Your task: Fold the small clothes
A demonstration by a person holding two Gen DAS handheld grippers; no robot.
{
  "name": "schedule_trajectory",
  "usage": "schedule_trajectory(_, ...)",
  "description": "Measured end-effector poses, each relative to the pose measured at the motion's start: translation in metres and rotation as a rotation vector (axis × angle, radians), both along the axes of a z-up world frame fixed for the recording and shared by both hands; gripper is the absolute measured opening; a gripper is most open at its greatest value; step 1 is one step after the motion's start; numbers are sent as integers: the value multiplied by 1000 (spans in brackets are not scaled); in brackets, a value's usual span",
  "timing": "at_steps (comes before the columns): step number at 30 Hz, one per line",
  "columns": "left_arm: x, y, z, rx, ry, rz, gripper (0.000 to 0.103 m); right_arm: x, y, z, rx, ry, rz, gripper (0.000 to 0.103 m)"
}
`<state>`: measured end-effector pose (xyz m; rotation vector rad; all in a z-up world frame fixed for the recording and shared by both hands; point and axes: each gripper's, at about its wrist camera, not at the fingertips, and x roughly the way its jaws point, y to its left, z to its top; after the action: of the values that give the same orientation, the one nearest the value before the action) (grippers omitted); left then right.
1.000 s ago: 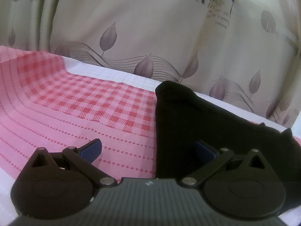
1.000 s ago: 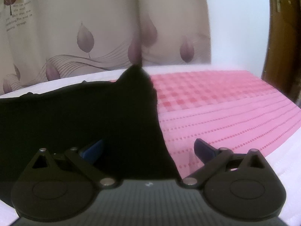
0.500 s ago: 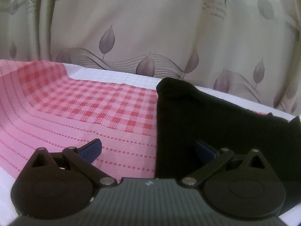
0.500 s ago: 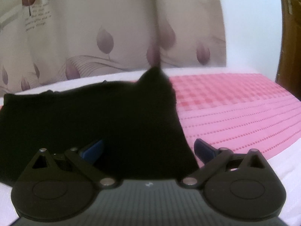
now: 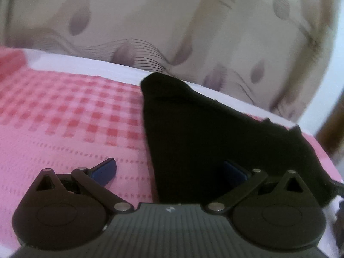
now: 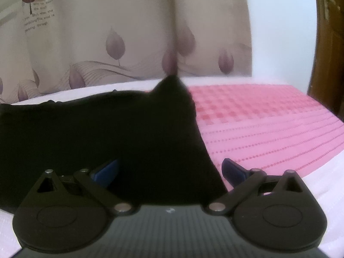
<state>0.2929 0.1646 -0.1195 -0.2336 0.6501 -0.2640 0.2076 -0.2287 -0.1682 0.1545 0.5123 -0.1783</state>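
Black garment [image 5: 206, 142] lying spread flat on the pink checked cloth [image 5: 71, 116] covering the surface, one pointed corner reaching toward the far edge by the leaf-print curtain [image 5: 172, 21]. Left claw [image 5: 169, 169] hovering released at the garment's near left edge, blue fingertips [image 5: 105, 169] spread wide: the left tip over bare pink cloth, the right tip over black fabric, gripping nothing. Right claw [image 6: 169, 169] likewise released at the near right edge of the garment [image 6: 103, 133], left tip over black fabric, right fingertip [image 6: 232, 169] over the pink cloth [image 6: 268, 129]. Touching the fabric or not: cannot tell. Showing white wall [image 6: 281, 32] and brown door frame [image 6: 329, 43] at far right in the right wrist view. Blurring heavily in the left wrist view.
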Motion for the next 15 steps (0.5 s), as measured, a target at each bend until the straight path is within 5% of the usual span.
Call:
schedule_trajectory(8,55,9,-2,-58,51,-218,100,0,2,0,3,-4,11,103)
schedule_trajectory(12,78,15,-6,-177,80,-262,97,-1,1,1,7,-10,14,103)
schedule_trajectory(13,81,16,-5,-203,84,-263,91,-1,2,1,6,-12,15,103)
schedule_trajectory(15,90,20,-9,-249,108,-260,61,-2,2,1,8,-20,17,103)
